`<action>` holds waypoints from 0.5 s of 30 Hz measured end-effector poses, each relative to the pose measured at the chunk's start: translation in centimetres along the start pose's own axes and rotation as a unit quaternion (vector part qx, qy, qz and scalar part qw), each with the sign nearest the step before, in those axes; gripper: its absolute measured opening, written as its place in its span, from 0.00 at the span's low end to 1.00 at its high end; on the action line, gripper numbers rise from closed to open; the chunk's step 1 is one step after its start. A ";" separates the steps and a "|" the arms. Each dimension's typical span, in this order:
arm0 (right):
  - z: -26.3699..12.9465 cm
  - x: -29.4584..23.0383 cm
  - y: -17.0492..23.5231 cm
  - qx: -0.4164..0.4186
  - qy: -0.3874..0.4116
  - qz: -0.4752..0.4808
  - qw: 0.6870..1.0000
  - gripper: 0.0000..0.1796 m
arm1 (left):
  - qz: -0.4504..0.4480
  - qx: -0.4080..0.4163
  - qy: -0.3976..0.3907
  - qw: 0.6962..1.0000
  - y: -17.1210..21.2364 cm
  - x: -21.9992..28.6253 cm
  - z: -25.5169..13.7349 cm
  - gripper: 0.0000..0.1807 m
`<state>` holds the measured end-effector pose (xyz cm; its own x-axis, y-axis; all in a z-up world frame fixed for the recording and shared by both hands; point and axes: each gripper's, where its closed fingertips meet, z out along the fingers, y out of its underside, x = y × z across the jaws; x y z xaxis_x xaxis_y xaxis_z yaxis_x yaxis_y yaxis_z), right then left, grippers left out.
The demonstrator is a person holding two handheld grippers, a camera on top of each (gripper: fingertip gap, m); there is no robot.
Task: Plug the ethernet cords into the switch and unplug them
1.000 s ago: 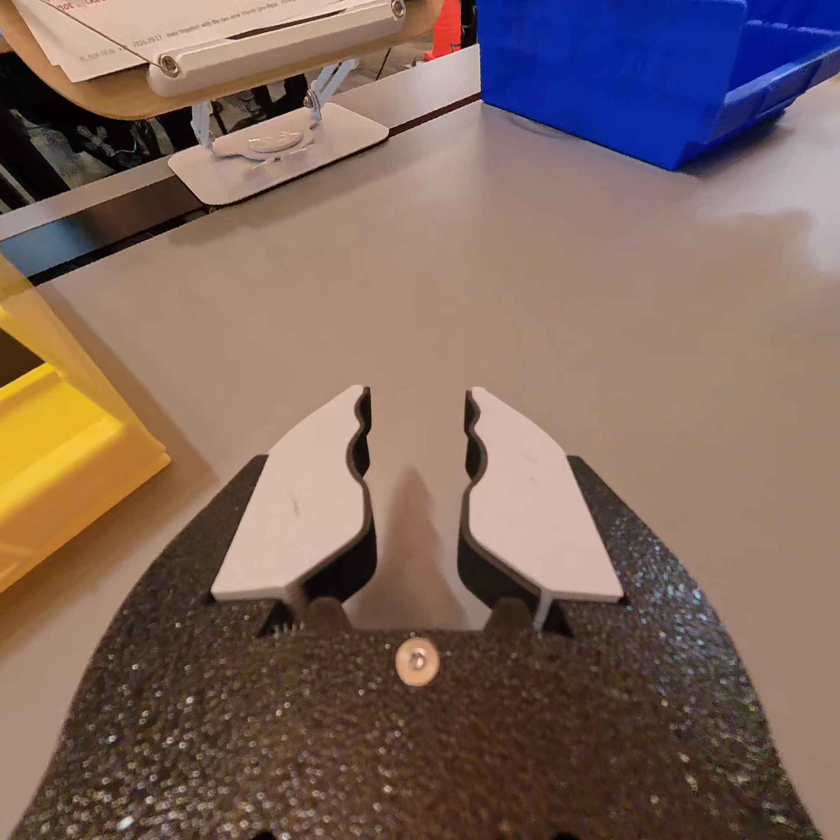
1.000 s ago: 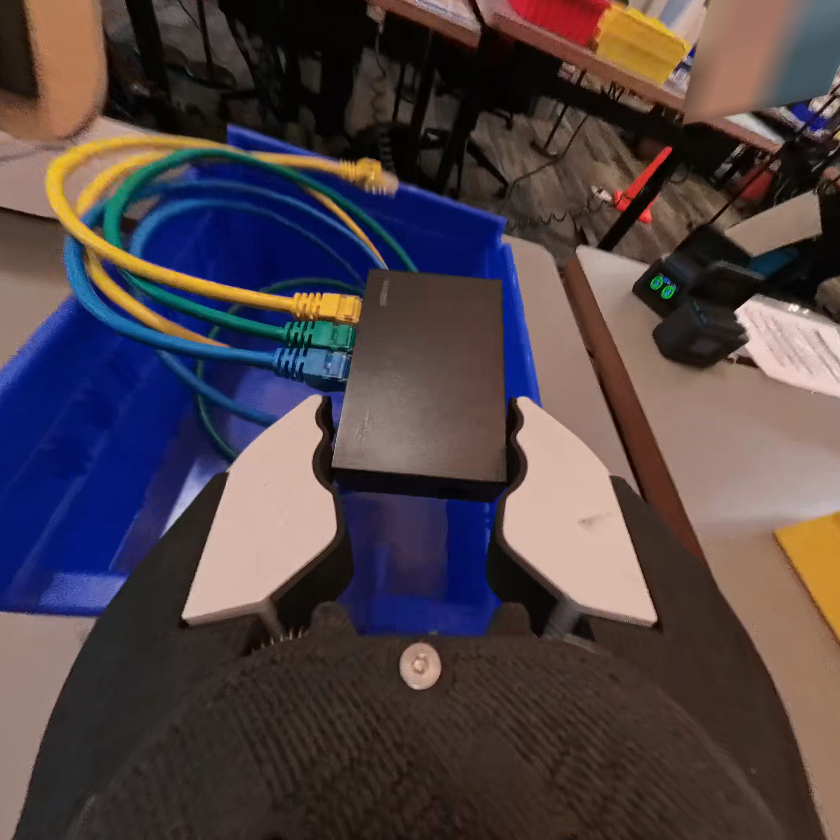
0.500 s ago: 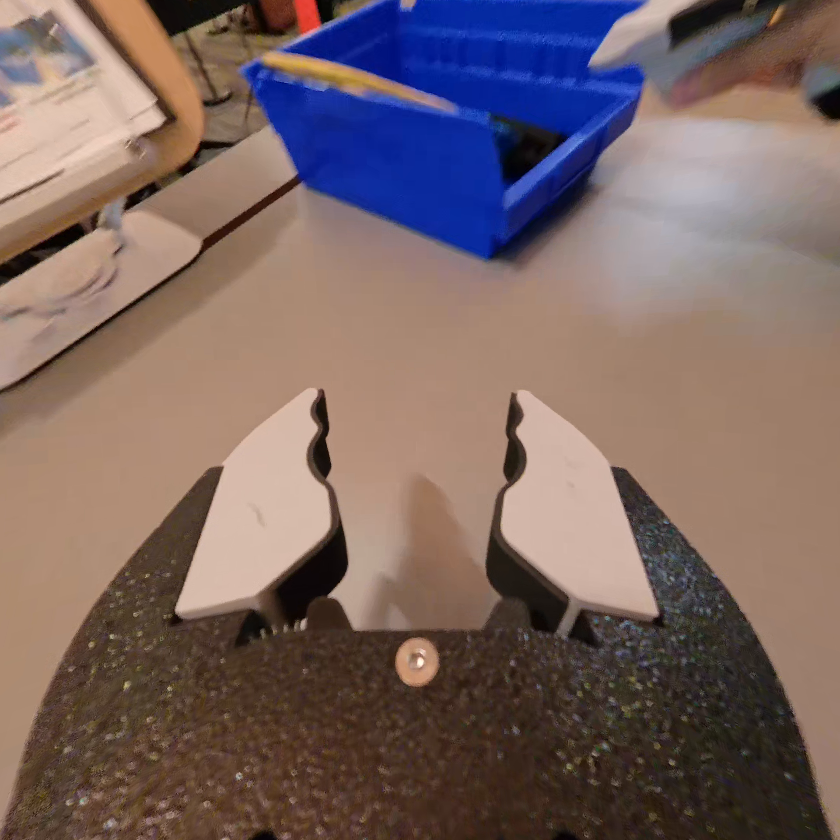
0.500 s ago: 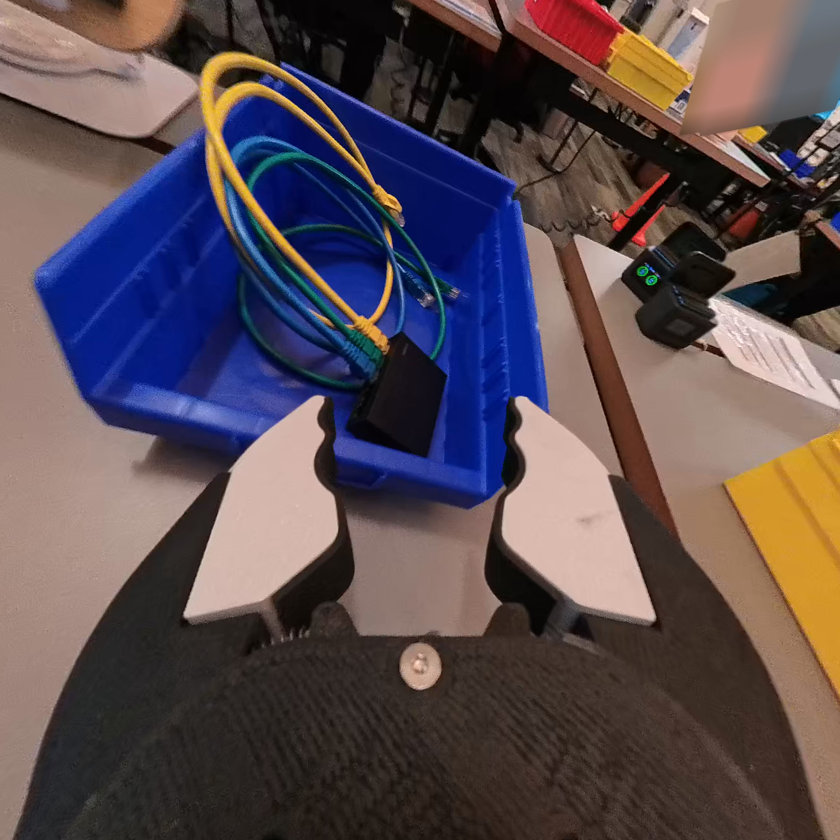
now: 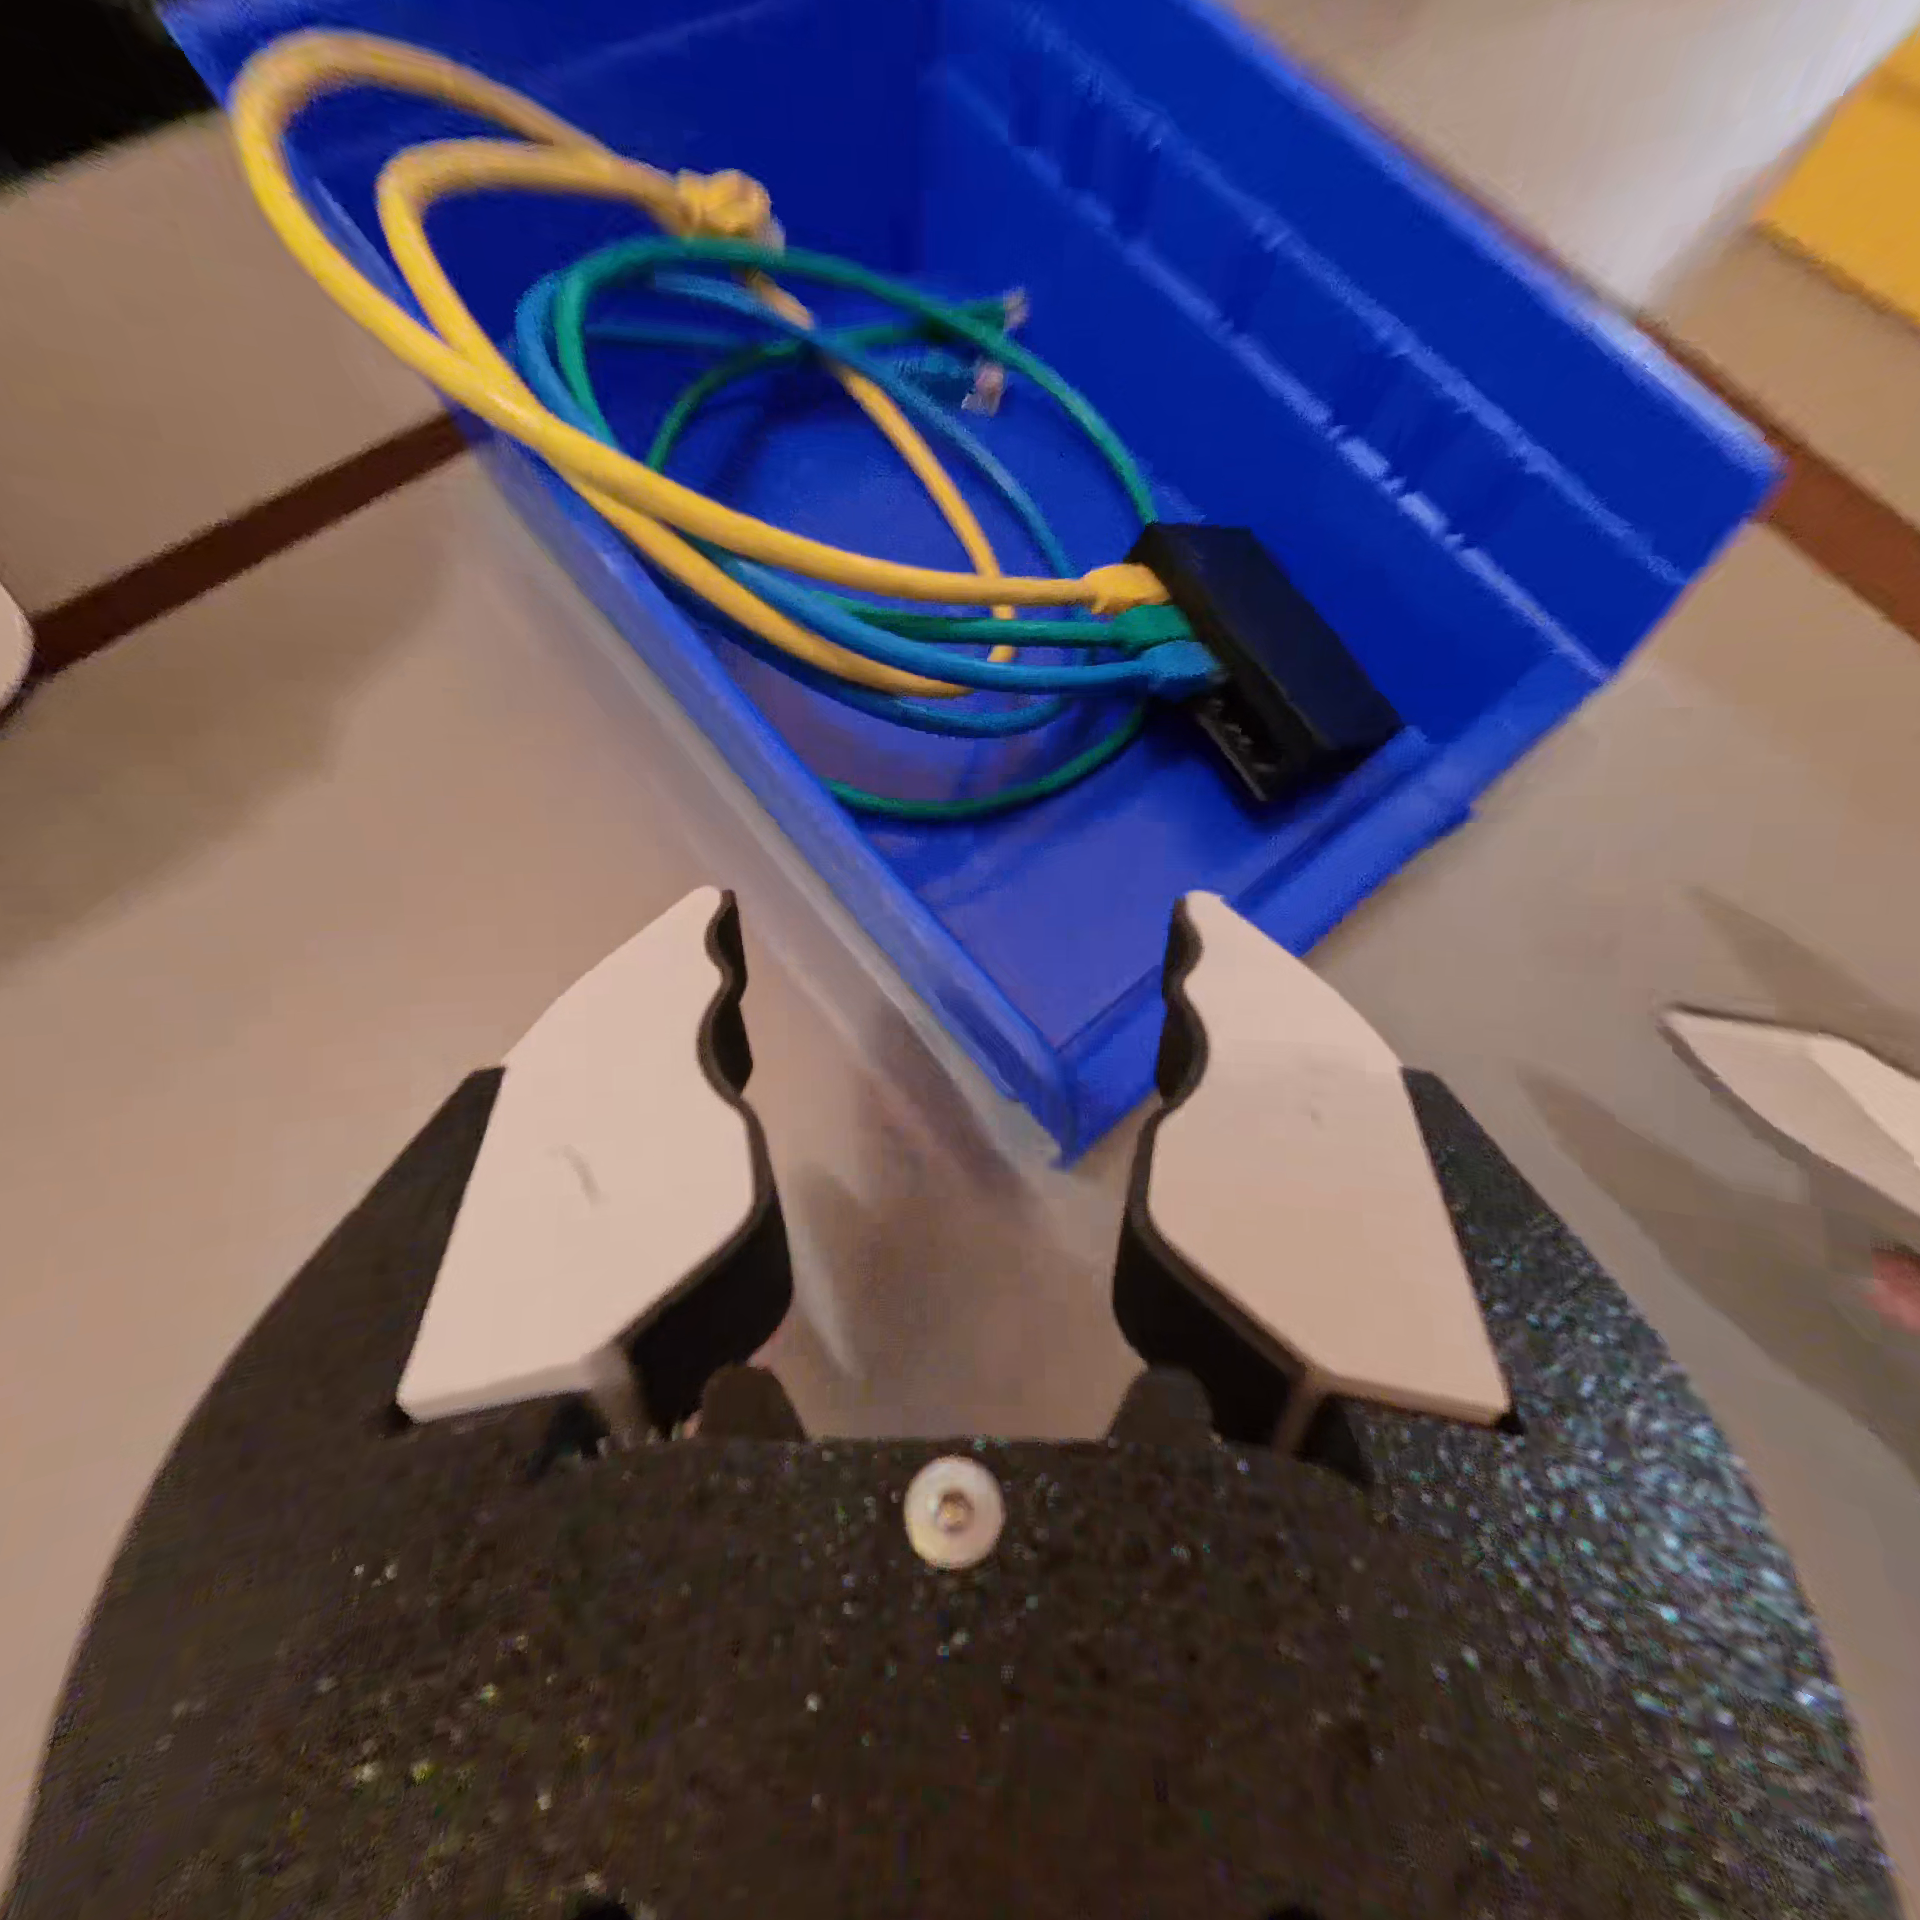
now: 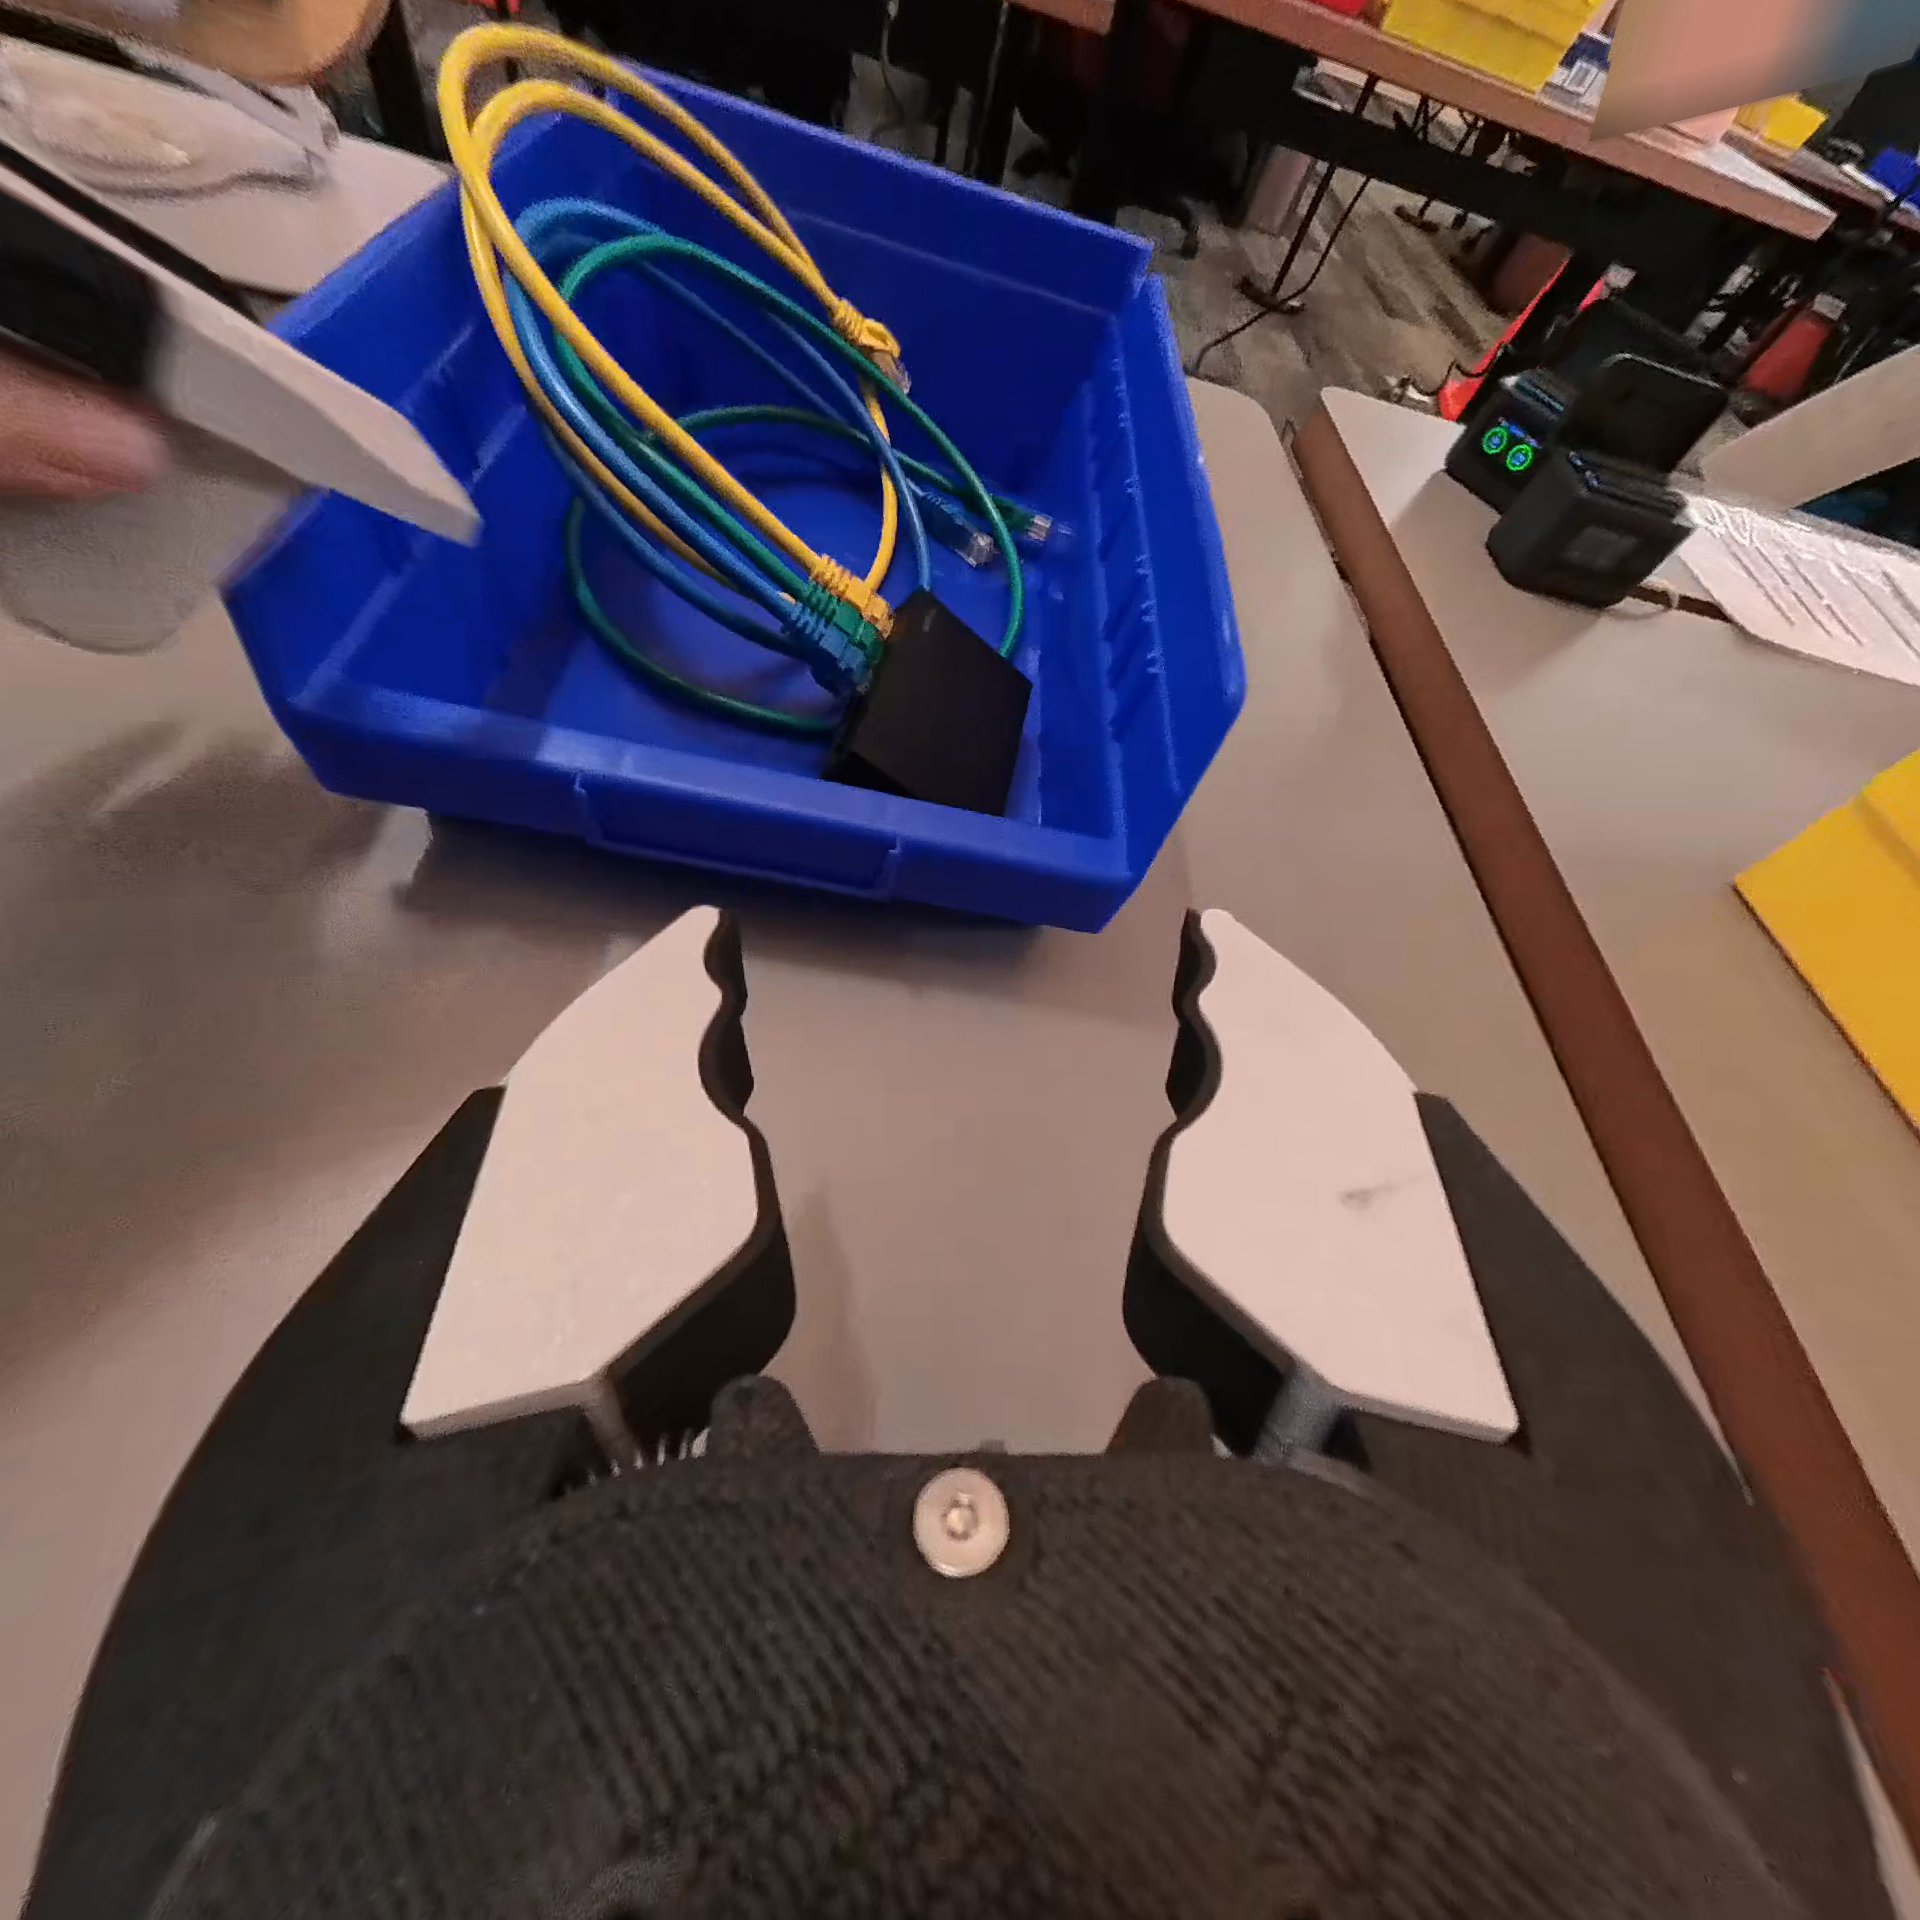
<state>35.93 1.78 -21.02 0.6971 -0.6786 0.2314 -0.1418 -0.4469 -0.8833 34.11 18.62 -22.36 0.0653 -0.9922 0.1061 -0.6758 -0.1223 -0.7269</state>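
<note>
Left wrist view: left gripper (image 5: 956,935) jaws apart, nothing between them, hovering over the grey table (image 5: 260,831) just short of the near corner of the blue bin (image 5: 1455,343). The switch (image 5: 1262,655) sits inside the bin, tilted against its end wall, with the yellow cord (image 5: 623,488), green cord (image 5: 997,629) and blue cord (image 5: 1039,681) all plugged in side by side. Looks like the step in hand is the reach-in, with unplugging to come; next move needs one gripper to pin the switch while the other pinches a plug boot close to the port. Heavy motion blur here; the latch tabs can't be made out, and only a finger of the other gripper shows at the right edge. Right wrist view: right gripper (image 6: 956,935) jaws also apart and empty, over the table, near the bin's front wall. Switch ports face away, hidden behind the plugs. Free cord ends lie loose on the bin floor. Left gripper's fingertip pokes in over the bin rim, blurred.
</note>
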 end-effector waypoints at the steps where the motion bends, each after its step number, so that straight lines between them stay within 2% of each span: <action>1: -0.1 0.0 0.0 0.003 -0.005 0.009 1.000 0.44 | -0.005 -0.027 -0.015 0.999 0.2 -0.5 1.1 0.40; 5: -0.4 -0.3 -0.1 0.008 -0.023 0.015 1.000 0.45 | -0.015 -0.072 -0.064 0.995 0.7 -1.9 4.2 0.32; 8: -0.7 -0.8 -0.7 0.019 -0.039 0.016 0.999 0.45 | -0.017 -0.080 -0.097 0.992 0.9 -3.1 4.8 0.17; 12: -1.6 -0.3 -1.6 0.032 -0.033 -0.001 0.999 0.44 | 0.003 -0.077 -0.078 0.994 2.0 -5.6 2.8 0.12; 15: -2.7 -0.2 -2.7 0.056 -0.053 0.001 0.997 0.46 | 0.012 -0.074 -0.053 0.996 4.6 -8.2 -0.4 0.11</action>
<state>34.34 1.55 -17.58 0.7685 -0.6112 0.1894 -0.0687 -0.3731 -0.9253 30.13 26.24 -26.31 0.1192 -0.9928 0.0120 -0.7784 -0.1010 -0.6196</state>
